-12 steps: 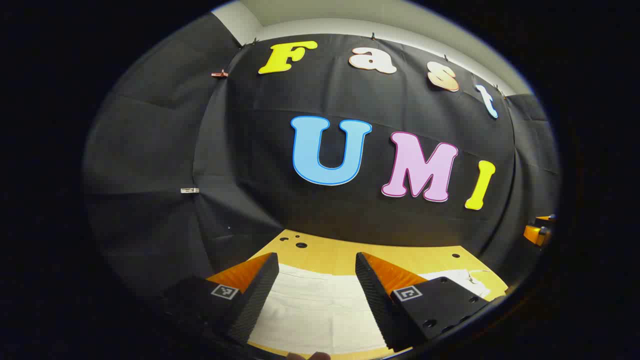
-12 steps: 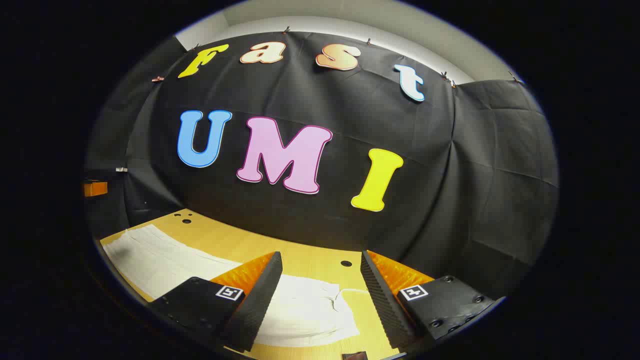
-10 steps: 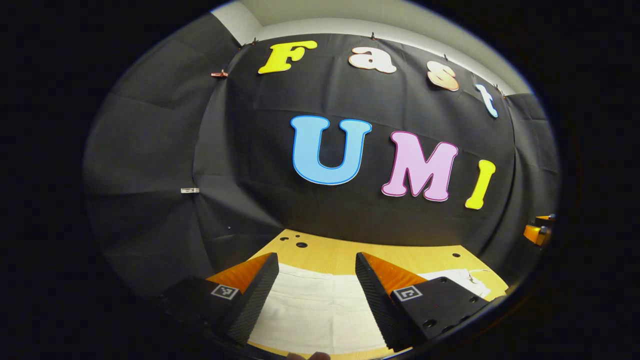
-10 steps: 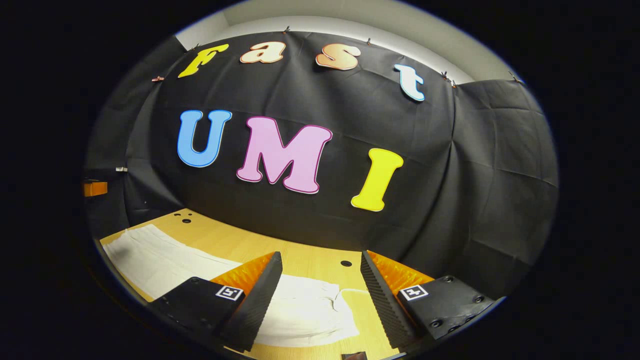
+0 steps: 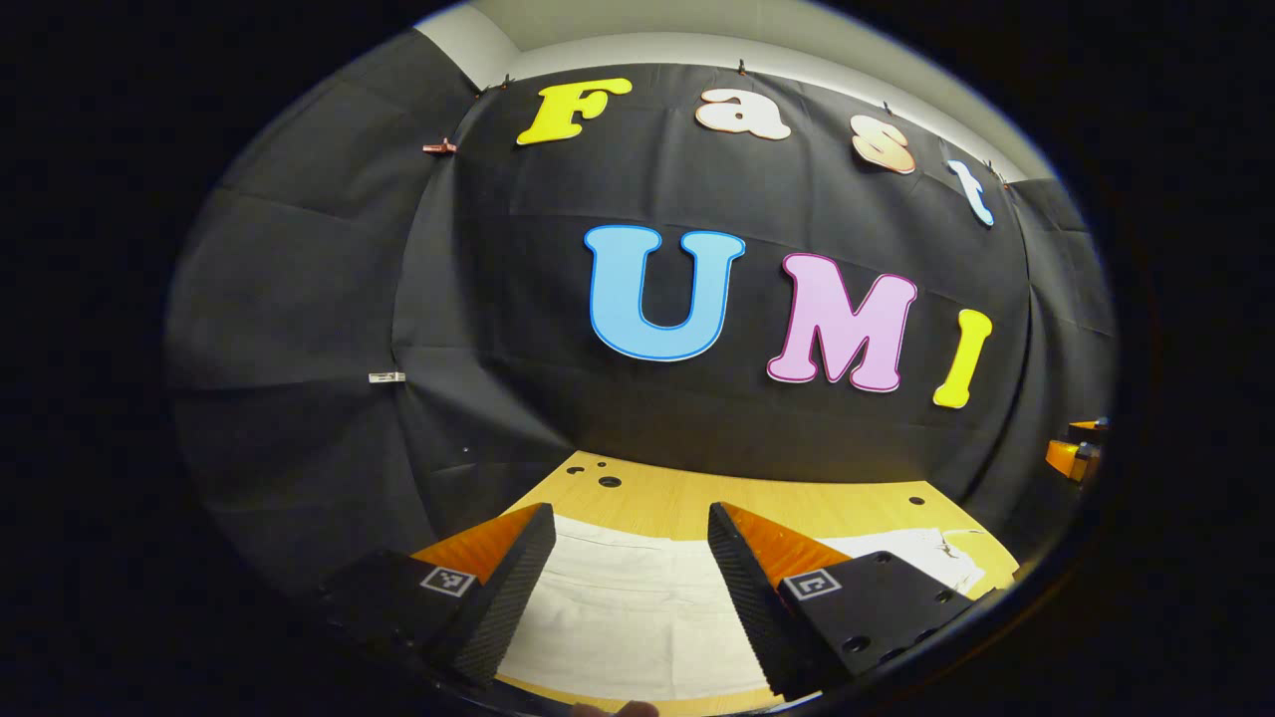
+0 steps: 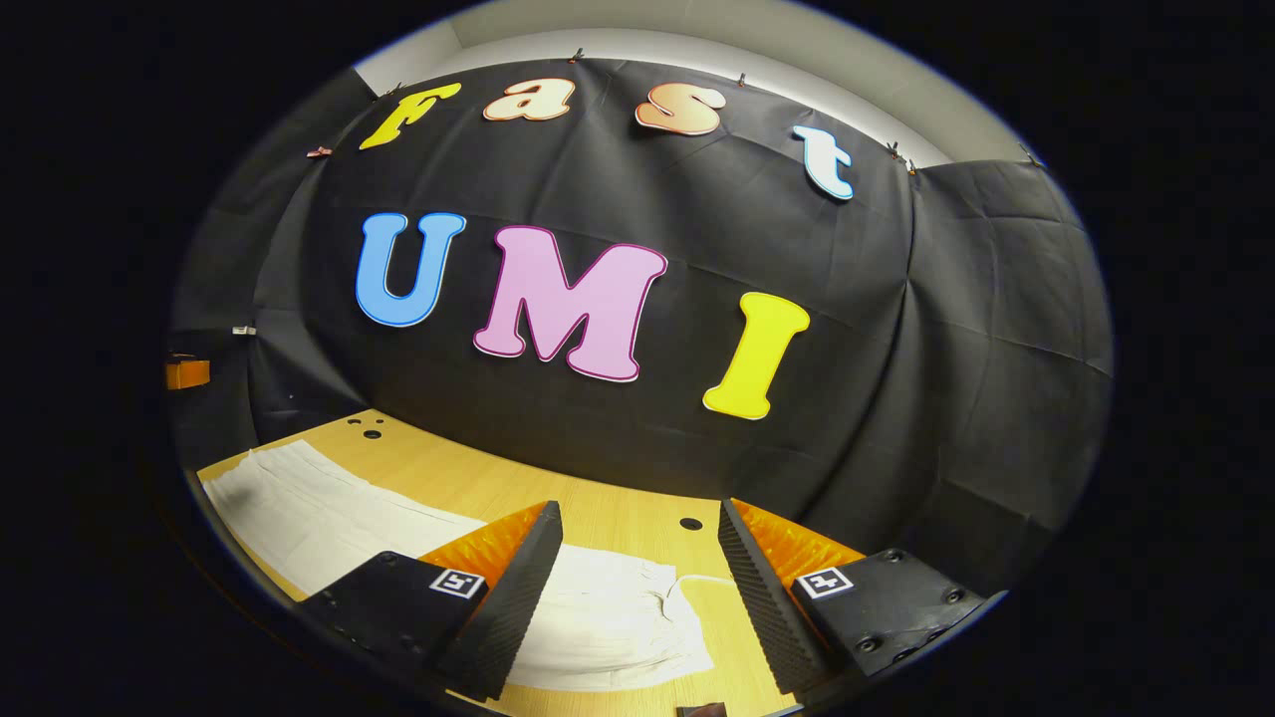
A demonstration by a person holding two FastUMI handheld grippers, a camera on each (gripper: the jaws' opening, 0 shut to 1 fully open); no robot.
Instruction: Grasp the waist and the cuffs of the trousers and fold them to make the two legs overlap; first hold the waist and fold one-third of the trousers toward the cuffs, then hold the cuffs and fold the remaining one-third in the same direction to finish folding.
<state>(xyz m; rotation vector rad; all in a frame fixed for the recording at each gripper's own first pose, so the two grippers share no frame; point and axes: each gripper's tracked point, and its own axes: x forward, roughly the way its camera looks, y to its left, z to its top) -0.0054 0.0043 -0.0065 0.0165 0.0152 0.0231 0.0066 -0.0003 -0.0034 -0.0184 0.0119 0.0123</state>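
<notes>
A light wooden table (image 6: 598,498) runs across the lower part of both views, backed by the booth's black cloth wall (image 6: 896,398). On it lie the white trousers (image 5: 637,617), spread flat with the long axis running side to side across the table rather than away from the grippers. In the right gripper view the waist end, gathered and with a drawstring (image 6: 687,588) trailing off it, sits right between and just beyond the fingers, while the legs stretch off to the left toward the table's far corner. In the left gripper view the leg fabric fills the gap between the fingers and continues to the right, where the waist end shows near the table's edge. So the right gripper (image 6: 637,588) is the nearer one to the waist, and the left gripper (image 5: 628,588) hangs over the leg portion, toward the cuffs. Both hover above the cloth with jaws standing wide apart and nothing between them. Judging from the flat, unfolded spread, the first lengthwise fold has not yet begun; each gripper would need to drop forward and down onto the near edge of the fabric. A few small holes (image 5: 603,482) dot the table near the wall.
</notes>
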